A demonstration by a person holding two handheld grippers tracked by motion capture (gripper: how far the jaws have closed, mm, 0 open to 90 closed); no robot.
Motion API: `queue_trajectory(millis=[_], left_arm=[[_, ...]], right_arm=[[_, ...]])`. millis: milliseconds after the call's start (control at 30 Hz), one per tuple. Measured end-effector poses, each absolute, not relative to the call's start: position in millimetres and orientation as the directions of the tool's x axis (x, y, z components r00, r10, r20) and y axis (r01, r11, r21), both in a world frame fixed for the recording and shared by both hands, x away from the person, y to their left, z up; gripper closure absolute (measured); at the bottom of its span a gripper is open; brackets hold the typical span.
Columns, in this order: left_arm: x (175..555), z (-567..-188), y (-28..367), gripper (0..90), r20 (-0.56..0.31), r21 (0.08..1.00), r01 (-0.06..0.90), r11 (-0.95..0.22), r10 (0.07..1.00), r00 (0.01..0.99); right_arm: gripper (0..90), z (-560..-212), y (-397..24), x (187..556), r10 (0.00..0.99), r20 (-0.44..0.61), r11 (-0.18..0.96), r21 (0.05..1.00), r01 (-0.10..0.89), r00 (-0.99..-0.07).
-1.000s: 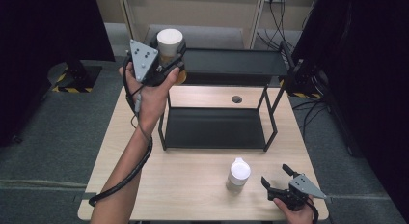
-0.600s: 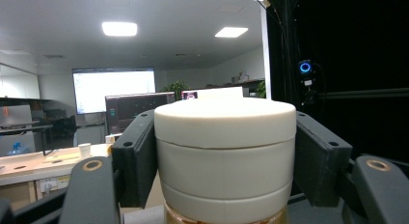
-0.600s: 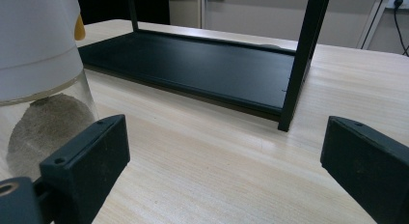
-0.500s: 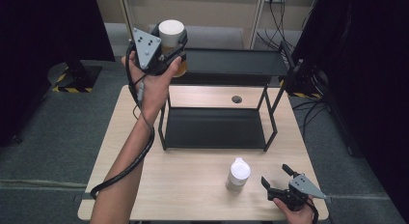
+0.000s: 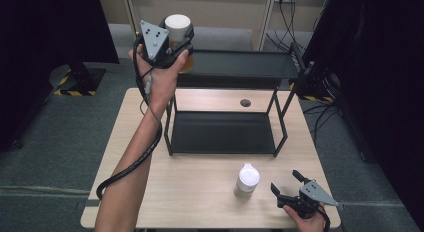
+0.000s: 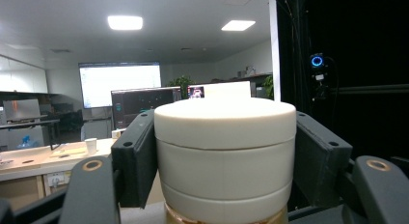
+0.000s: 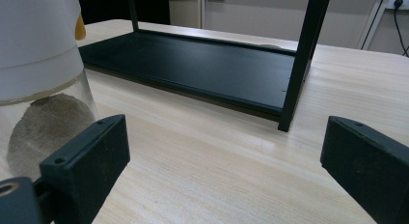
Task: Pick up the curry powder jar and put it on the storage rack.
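My left gripper point(image 5: 176, 38) is raised at the left end of the black two-tier shelf's top tier point(image 5: 240, 64), shut on the white lid of a jar point(image 5: 178, 26). In the left gripper view that white-lidded jar point(image 6: 224, 156) sits squarely between both black jaws, with an amber base just showing below. A second white-capped jar point(image 5: 247, 179) stands on the wooden table point(image 5: 200, 187) in front of the shelf. My right gripper point(image 5: 286, 183) rests open near the table's front right corner, to the right of this jar. The right gripper view has that jar point(image 7: 38, 79) at far left, holding a greyish powder.
The shelf's lower tier point(image 5: 222, 132) lies flat on the table, framed by thin black posts point(image 7: 299, 60). A small round hole point(image 5: 245, 102) marks the tabletop behind it. Dark curtains flank both sides, and cables hang by the back wall.
My left hand has carried the jar slightly up and toward the back, nearer the shelf's top tier. The right gripper and the jar on the table have stayed put.
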State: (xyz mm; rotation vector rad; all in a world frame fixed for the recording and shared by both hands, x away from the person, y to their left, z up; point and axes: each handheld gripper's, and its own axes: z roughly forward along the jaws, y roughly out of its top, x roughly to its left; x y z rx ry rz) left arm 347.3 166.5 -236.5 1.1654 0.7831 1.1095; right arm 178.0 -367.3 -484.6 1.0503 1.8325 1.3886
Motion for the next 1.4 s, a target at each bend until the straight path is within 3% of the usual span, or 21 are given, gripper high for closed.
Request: queue_trajectory(millis=[667, 1133, 1300, 1400], left_arm=[[374, -242, 164, 33.5, 0.03, 0.974, -0.222, 0.041, 0.952, 0.305], [382, -245, 165, 32.9, 0.051, 0.975, -0.22, 0.018, 0.952, 0.303], [379, -240, 166, 19.9, 0.053, 0.978, -0.208, 0.014, 0.949, 0.312], [375, -239, 165, 17.4, 0.063, 0.976, -0.217, 0.006, 0.949, 0.309]], right_arm=[[3.8, -485, -368, 178, 0.863, -0.004, 0.138, 0.963, 0.229, -0.506], [3.6, -485, -367, 178, 0.862, -0.01, 0.143, 0.964, 0.225, -0.507], [3.2, -485, -367, 177, 0.862, -0.01, 0.144, 0.964, 0.224, -0.507], [3.2, -485, -367, 177, 0.861, -0.011, 0.145, 0.964, 0.224, -0.508]])
